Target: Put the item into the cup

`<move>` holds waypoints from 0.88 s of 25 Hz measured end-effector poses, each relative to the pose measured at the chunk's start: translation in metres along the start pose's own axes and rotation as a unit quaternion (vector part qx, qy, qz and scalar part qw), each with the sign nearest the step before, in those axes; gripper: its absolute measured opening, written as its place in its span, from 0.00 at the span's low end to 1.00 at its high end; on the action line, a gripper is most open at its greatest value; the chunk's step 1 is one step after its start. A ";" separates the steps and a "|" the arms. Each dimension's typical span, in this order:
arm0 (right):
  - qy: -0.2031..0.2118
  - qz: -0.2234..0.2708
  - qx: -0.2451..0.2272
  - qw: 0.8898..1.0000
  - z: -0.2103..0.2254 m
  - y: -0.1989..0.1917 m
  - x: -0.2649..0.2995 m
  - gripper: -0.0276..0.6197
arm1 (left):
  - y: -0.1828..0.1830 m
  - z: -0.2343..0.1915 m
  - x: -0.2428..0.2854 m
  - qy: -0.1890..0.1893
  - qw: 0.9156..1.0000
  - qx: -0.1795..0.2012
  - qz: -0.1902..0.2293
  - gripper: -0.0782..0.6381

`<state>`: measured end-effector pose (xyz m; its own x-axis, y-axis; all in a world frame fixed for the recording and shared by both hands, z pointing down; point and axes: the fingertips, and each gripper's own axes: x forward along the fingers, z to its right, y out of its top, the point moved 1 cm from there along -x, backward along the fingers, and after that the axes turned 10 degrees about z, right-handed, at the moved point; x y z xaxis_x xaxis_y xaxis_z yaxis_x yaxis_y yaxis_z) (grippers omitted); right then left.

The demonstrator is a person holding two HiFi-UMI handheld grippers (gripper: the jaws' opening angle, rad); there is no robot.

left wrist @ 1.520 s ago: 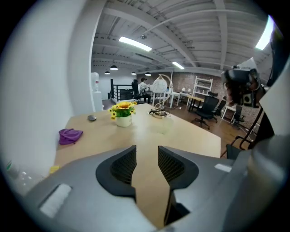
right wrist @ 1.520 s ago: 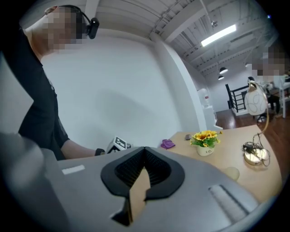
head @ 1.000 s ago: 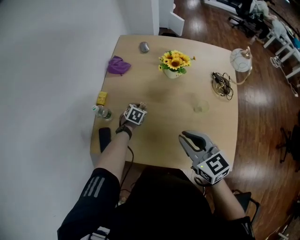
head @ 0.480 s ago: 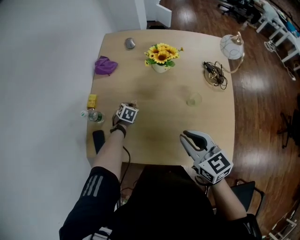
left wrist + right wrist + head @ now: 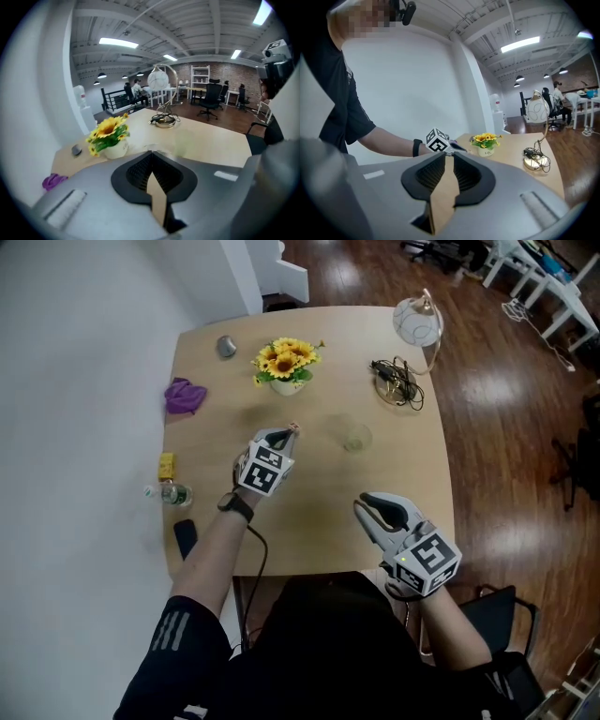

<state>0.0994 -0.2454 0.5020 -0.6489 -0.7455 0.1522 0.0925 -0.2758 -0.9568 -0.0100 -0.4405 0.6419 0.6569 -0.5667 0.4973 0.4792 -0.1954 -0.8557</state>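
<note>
A clear cup (image 5: pixel 354 437) stands on the wooden table (image 5: pixel 309 512), right of the table's middle; it shows faintly as a pale cup (image 5: pixel 186 140) in the left gripper view. My left gripper (image 5: pixel 289 432) hovers just left of the cup with its jaws pressed together. A tiny pale item (image 5: pixel 294 427) pokes out at the tips; too small to name. My right gripper (image 5: pixel 367 505) hangs over the near table edge, shut and empty. The right gripper view looks along its closed jaws (image 5: pixel 449 154) to the left gripper's marker cube (image 5: pixel 438 140).
A pot of sunflowers (image 5: pixel 281 365) stands at the far middle, a purple cloth (image 5: pixel 184 395) and a grey lump (image 5: pixel 226 346) far left. A yellow block (image 5: pixel 166 465), a lying bottle (image 5: pixel 169 493) and a black bar (image 5: pixel 185 538) line the left edge. Lamp (image 5: pixel 417 320) and cables (image 5: pixel 394 381) sit far right.
The left gripper has moved from near the bottle at the left edge rightwards and away, up to the cup. The right gripper has barely moved. The head view has shifted.
</note>
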 end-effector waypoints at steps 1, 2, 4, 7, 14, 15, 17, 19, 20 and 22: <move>-0.005 0.003 -0.001 1.000 0.004 0.002 -0.005 0.14 | 0.017 0.014 0.010 -0.018 1.000 0.013 0.006 0.10; -0.010 0.007 -0.001 1.000 0.008 0.005 -0.009 0.14 | 0.029 0.027 0.020 -0.035 0.999 0.022 0.007 0.10; -0.019 0.013 0.000 1.000 0.015 0.008 -0.019 0.14 | 0.042 0.052 0.043 -0.065 0.997 0.036 -0.002 0.10; -0.038 0.017 0.005 0.999 0.026 0.007 -0.035 0.14 | 0.048 0.083 0.078 -0.101 0.993 0.052 -0.025 0.10; -0.072 0.013 0.031 0.997 0.048 -0.014 -0.077 0.14 | 0.028 0.130 0.135 -0.140 0.978 0.117 -0.104 0.10; -0.075 0.014 0.034 0.997 0.050 -0.017 -0.082 0.14 | 0.021 0.133 0.140 -0.144 0.974 0.127 -0.123 0.10; -0.080 0.017 0.039 0.996 0.054 -0.019 -0.090 0.14 | 0.010 0.138 0.147 -0.151 0.967 0.137 -0.154 0.10; -0.085 0.018 0.044 0.995 0.057 -0.022 -0.097 0.14 | 0.004 0.140 0.151 -0.152 0.963 0.140 -0.171 0.11; -0.086 0.019 0.047 0.995 0.059 -0.024 -0.100 0.14 | 0.002 0.141 0.153 -0.154 0.962 0.139 -0.176 0.12; -0.087 0.020 0.050 0.995 0.061 -0.026 -0.104 0.14 | 0.001 0.143 0.156 -0.158 0.960 0.138 -0.184 0.16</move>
<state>0.2102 -0.1977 0.5257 -0.5029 -0.8487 0.1636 0.1960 -0.2964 -0.9347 0.1762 -0.4142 0.7392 0.5359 -0.2197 0.8152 0.8207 -0.0909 -0.5641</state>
